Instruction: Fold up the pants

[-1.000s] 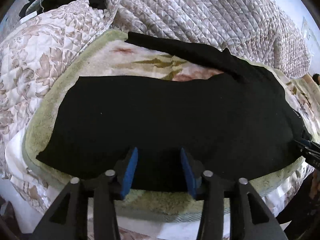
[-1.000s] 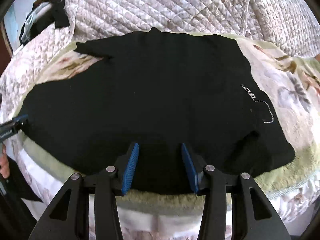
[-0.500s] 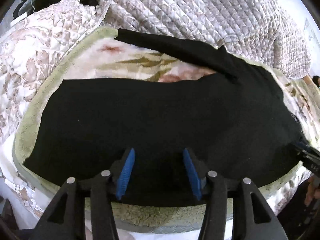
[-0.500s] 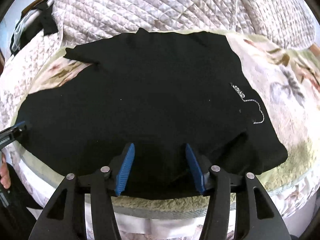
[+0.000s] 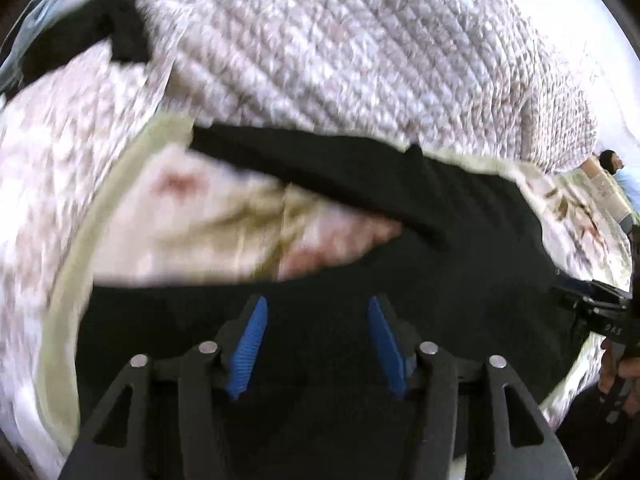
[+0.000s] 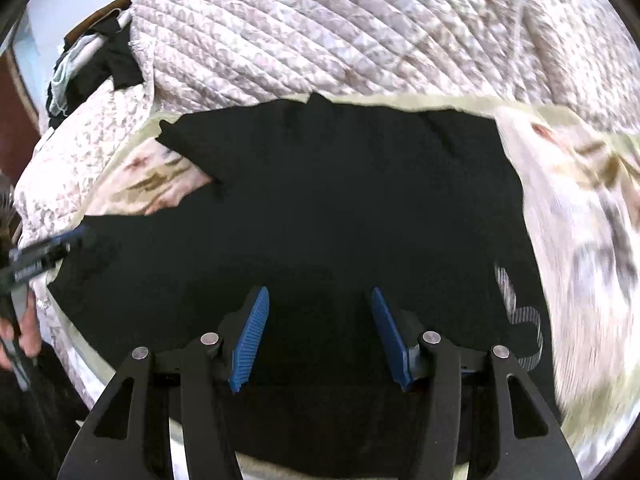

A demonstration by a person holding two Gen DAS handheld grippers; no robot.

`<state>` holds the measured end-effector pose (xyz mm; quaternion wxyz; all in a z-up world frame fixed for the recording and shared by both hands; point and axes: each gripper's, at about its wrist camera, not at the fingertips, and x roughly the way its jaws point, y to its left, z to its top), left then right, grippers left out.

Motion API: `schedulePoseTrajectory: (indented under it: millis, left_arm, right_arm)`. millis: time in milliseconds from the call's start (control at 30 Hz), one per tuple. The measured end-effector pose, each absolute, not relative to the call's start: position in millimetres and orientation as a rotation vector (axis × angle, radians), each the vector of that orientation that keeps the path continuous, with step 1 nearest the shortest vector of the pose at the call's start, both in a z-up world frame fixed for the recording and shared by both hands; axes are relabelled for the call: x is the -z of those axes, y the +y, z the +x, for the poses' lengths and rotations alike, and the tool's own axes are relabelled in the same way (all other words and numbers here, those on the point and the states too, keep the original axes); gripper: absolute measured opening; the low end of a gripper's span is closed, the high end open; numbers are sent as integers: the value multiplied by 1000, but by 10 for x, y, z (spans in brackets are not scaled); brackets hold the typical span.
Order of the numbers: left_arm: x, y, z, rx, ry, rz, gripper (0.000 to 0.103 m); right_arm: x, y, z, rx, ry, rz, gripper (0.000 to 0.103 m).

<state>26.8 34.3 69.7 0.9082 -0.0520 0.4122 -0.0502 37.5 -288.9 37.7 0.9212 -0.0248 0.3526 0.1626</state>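
Note:
Black pants (image 5: 460,272) lie spread flat on a floral blanket (image 5: 208,224) on a bed, legs running to the left, one leg (image 5: 304,160) angled off at the back. My left gripper (image 5: 316,312) is open over the near leg, blue pads apart. My right gripper (image 6: 320,304) is open over the waist part of the pants (image 6: 340,200); white print (image 6: 520,312) shows at the pants' right edge. The right gripper also shows at the right edge of the left wrist view (image 5: 592,304), and the left gripper at the left edge of the right wrist view (image 6: 44,252).
A quilted bedspread (image 6: 360,32) is heaped behind the pants. Dark clothes (image 6: 108,60) lie at the far left corner. The blanket's green border (image 5: 120,184) curves round on the left. The bed's near edge is just below both grippers.
Both grippers have moved forward and lower over the pants, which now fill more of each view. Both stay open. The pants have not moved.

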Motion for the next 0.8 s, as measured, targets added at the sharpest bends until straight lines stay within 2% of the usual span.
schedulePoseTrajectory:
  millis: [100, 500, 800]
  left_arm:
    - [-800, 337, 657, 129, 828, -90, 66]
    - [-535, 354, 2258, 102, 886, -77, 69]
    - [-240, 309, 3062, 72, 934, -26, 73]
  right_arm:
    - [-486, -2894, 631, -365, 704, -86, 59]
    - [-748, -2753, 2033, -430, 714, -229, 60]
    - [-758, -2661, 2984, -456, 765, -264, 60]
